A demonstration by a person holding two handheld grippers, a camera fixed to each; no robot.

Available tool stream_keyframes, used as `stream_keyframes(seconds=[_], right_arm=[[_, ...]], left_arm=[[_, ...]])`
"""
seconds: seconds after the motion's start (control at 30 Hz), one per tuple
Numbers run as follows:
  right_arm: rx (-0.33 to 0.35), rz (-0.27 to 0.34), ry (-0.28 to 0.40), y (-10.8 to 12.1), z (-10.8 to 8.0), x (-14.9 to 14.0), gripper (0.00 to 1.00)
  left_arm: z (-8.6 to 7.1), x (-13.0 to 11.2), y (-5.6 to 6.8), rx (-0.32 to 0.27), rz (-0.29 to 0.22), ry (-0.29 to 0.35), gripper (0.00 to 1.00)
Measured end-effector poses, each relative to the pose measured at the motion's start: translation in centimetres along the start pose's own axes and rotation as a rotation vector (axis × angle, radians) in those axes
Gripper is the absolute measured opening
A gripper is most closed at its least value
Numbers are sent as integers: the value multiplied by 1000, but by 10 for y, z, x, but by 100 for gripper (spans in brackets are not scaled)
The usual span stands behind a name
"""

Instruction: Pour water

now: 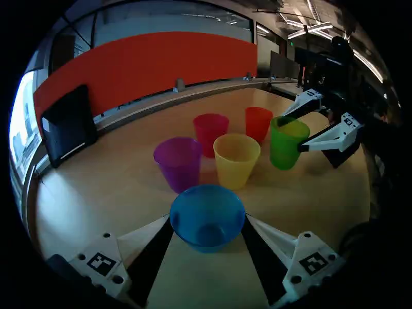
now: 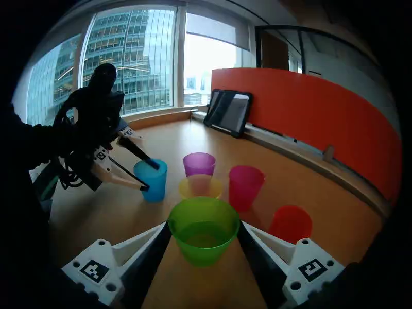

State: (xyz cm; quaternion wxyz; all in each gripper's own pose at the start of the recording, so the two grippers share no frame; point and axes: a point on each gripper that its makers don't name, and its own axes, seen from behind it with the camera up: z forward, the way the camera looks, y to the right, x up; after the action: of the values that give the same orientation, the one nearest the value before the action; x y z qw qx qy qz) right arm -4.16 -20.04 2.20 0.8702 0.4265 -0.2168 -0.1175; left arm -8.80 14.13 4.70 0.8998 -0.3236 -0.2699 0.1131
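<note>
My left gripper [image 1: 207, 222] is shut on a blue cup [image 1: 207, 217], held upright just above the wooden table [image 1: 103, 190]. Across the table my right gripper [image 2: 204, 230] is shut on a green cup [image 2: 204, 229] that holds some liquid. In the left gripper view the green cup [image 1: 286, 141] and the right gripper [image 1: 301, 129] stand at the right. In the right gripper view the blue cup [image 2: 151, 179] and the left gripper [image 2: 147, 175] are at the left. Between them stand a purple cup [image 1: 178, 162], a yellow cup [image 1: 236, 159], a pink cup [image 1: 210, 133] and a red-orange cup [image 1: 258, 123].
A black tablet [image 1: 67, 125] leans against the orange partition [image 1: 149, 64] at the table's far edge. Large windows [image 2: 129, 62] lie behind the left gripper. A person's dark sleeve [image 2: 31, 144] holds the left gripper.
</note>
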Motion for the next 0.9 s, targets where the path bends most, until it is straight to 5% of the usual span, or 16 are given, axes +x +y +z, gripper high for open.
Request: stream_keyframes(seconds=[0.33,0.9], right_arm=[[1,-3,-3,-2,2,-1,92],[-6,-4,-36,-4,10,-21,92]], left_arm=[[-3,-12,1,-2,3,-47,97],[-20,-34,2,9,-43,-90,97]])
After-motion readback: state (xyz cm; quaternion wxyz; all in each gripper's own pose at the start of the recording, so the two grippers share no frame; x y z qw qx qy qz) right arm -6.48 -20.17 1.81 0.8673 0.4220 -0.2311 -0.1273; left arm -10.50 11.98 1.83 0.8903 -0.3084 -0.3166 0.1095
